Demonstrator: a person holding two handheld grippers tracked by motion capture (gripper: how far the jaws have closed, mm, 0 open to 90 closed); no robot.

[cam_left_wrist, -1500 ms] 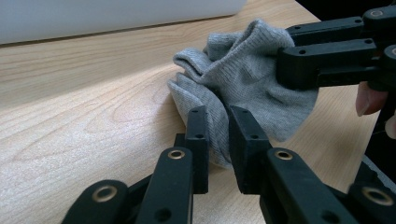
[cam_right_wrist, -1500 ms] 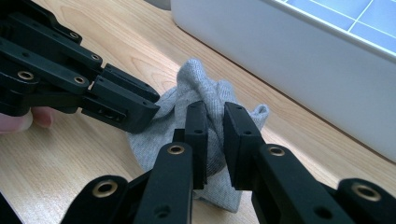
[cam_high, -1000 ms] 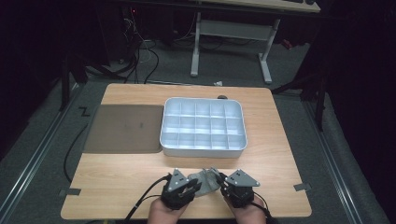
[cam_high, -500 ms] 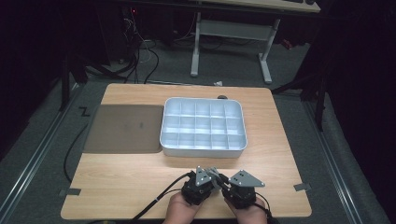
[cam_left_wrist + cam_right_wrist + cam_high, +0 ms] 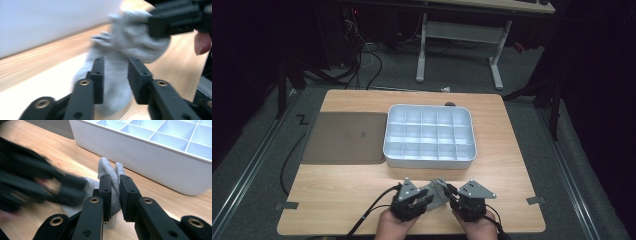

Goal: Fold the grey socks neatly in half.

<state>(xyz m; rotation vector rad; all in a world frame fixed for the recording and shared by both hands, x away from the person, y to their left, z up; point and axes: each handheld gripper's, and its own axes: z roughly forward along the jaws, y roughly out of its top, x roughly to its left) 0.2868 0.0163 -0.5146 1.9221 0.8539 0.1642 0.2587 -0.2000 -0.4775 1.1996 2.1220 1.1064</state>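
A grey sock (image 5: 437, 192) lies at the table's front edge between my two grippers. My right gripper (image 5: 115, 178) is shut on the sock's (image 5: 109, 168) folded end, the pads pinching the fabric. My left gripper (image 5: 116, 62) has just been opening its jaws. The sock (image 5: 130, 42) passes between them, and the pads stand apart from it. In the high view the left gripper (image 5: 428, 196) points right at the right gripper (image 5: 450, 192), nearly touching. The left gripper (image 5: 72, 186) is a dark blur in the right gripper view.
A white tray (image 5: 430, 156) with several empty compartments stands mid-table, just beyond the grippers; its near wall (image 5: 150, 165) is close to the sock. A dark flat mat (image 5: 344, 137) lies to its left. Bare wood runs along the front edge on both sides.
My left gripper slid right against the right gripper, then drew back a little to the left. The right gripper has kept still on the sock.
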